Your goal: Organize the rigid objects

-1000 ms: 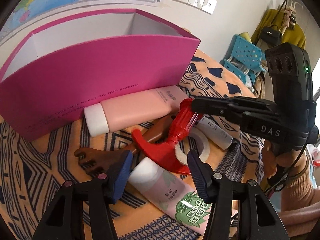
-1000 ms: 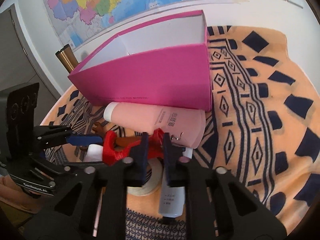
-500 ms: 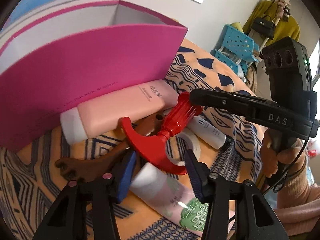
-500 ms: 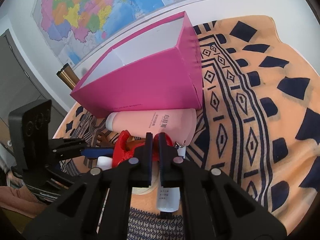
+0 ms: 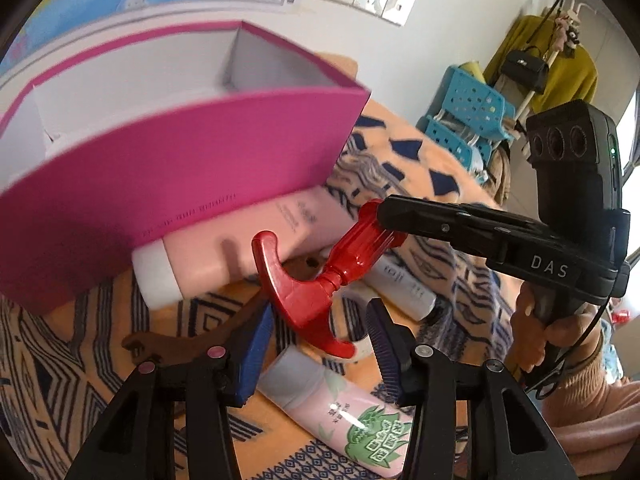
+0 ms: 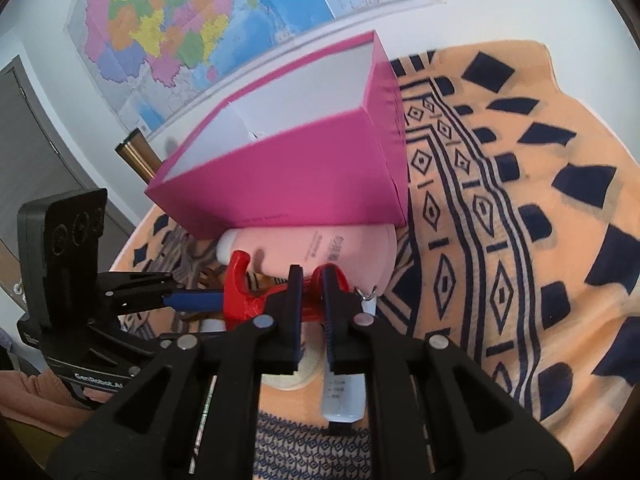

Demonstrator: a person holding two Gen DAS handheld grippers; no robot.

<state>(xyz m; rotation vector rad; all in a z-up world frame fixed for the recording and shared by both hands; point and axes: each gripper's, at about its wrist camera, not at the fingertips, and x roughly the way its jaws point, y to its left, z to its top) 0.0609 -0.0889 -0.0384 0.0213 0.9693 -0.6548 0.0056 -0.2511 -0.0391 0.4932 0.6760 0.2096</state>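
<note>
A red toy hammer hangs tilted above the patterned cloth, handle up to the right. My right gripper is shut on that handle; in the left wrist view it reaches in from the right. My left gripper straddles the hammer's curved head, and a narrow gap shows at each blue pad, so it is open. In the right wrist view the left gripper points at the hammer's head. An open pink box stands just behind.
A large pink bottle lies against the box front. Under the hammer lie a brown wrench, a pink tube with a green label, a tape roll and a small white bottle. A hand holds the right gripper.
The hammer has risen off the pile and tilted more upright in the right gripper. The left jaws have narrowed around its head and moved closer to it.
</note>
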